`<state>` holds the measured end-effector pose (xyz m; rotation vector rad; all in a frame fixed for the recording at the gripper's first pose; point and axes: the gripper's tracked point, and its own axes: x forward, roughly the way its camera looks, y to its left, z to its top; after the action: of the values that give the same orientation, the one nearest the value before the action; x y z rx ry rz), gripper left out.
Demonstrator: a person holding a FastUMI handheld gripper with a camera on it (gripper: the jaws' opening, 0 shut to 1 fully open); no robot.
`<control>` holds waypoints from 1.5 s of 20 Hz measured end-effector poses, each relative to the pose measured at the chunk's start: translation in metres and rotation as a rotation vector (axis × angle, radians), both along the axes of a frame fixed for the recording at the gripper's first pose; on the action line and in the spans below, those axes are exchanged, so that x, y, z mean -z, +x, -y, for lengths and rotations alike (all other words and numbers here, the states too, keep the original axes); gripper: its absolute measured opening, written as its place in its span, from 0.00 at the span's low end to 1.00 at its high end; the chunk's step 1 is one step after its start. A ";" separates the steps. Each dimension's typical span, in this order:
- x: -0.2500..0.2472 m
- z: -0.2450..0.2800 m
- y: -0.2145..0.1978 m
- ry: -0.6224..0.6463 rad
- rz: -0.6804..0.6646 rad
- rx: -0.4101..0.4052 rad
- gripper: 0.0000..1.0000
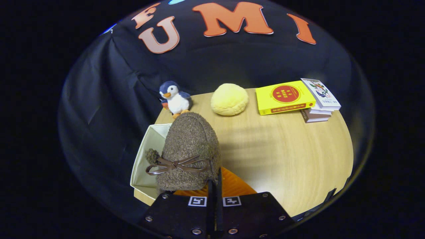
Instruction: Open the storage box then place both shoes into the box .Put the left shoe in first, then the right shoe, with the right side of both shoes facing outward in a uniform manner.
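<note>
A brown woolly shoe (pixel 189 149) with a brown ribbon bow and a pompom hangs just ahead of my fingers, toe pointing away, over the open cream storage box (pixel 146 146) at the table's left edge. My gripper (pixel 215 186) is shut on the shoe's rear rim, the two fingers pressed close together with the edge pinched between them. An orange ribbed surface (pixel 232 186) shows beneath the shoe's right side, just beside the fingers; I cannot tell what it belongs to. The box's inside is mostly hidden by the shoe.
On the wooden table (pixel 282 156) beyond the shoe stand a plush penguin (pixel 174 99), a round yellow plush (pixel 229 99), and a stack of books (pixel 320 99) with a yellow book (pixel 284 97) leaning beside it. Bare tabletop lies to the right.
</note>
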<state>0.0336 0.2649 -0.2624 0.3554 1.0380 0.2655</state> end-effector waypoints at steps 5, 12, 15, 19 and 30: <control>-0.005 -0.066 0.007 0.011 -0.030 -0.027 0.03; 0.027 -0.095 0.019 -0.074 -0.104 0.032 0.03; 0.036 -0.102 0.018 -0.098 -0.110 0.033 0.07; 0.027 -0.104 0.021 -0.098 -0.078 0.035 0.21; -0.079 -0.024 0.034 -0.097 0.228 0.076 0.52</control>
<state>0.0680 0.2889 -0.1831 0.2695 0.8084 0.1823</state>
